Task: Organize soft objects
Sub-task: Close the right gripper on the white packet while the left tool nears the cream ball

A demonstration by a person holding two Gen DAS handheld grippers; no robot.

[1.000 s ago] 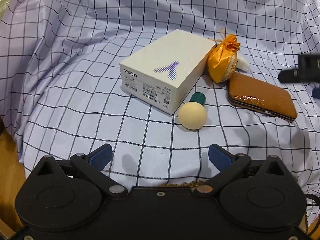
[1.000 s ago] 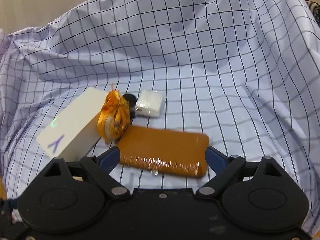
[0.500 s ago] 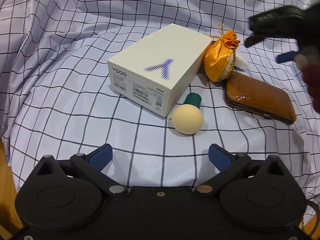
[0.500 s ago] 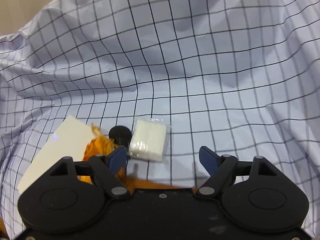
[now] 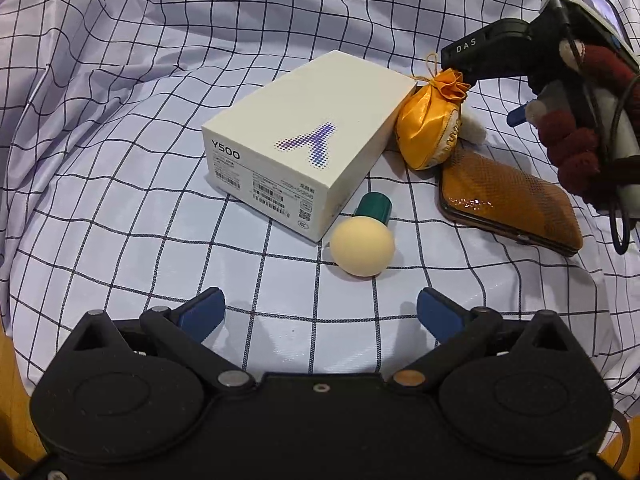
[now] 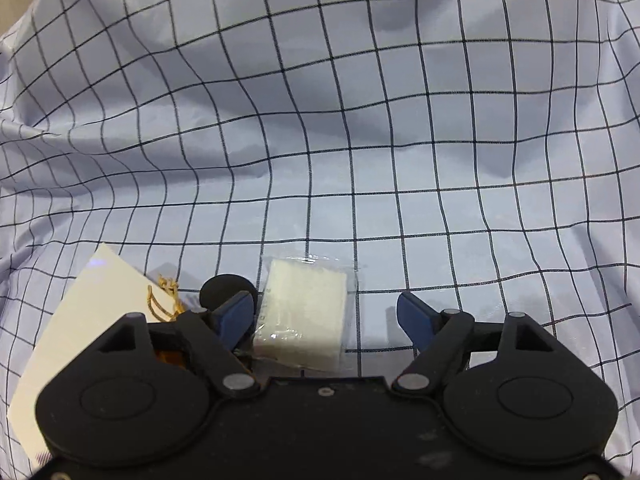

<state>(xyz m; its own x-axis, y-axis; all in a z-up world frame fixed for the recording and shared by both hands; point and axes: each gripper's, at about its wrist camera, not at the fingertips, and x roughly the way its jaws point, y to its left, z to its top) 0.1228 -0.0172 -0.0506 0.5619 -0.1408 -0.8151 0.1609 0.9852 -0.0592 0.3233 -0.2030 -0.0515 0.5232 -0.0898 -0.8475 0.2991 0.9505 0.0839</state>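
In the left wrist view an orange satin pouch [image 5: 430, 126] leans on a white Y500 box [image 5: 308, 150]. A brown wallet [image 5: 508, 206] lies to its right. A cream ball with a green cap [image 5: 362, 244] lies in front of the box. My left gripper [image 5: 318, 314] is open and empty, just short of the ball. My right gripper [image 6: 326, 314] is open over a white pad in clear wrap [image 6: 304, 314], which lies between its fingers. The pad's corner [image 5: 474, 130] shows behind the pouch. The right gripper's body [image 5: 520, 60] hangs above the pouch.
A checked white cloth [image 6: 360, 140] covers the whole surface and rises in folds at the back and sides. A small black round object [image 6: 224, 290] sits left of the pad. The box's corner [image 6: 80, 320] and the pouch's gold cord [image 6: 164, 300] show at lower left.
My right gripper has moved forward past the wallet and the pouch, now over the white pad. My left gripper has edged closer to the ball. Both stay open.
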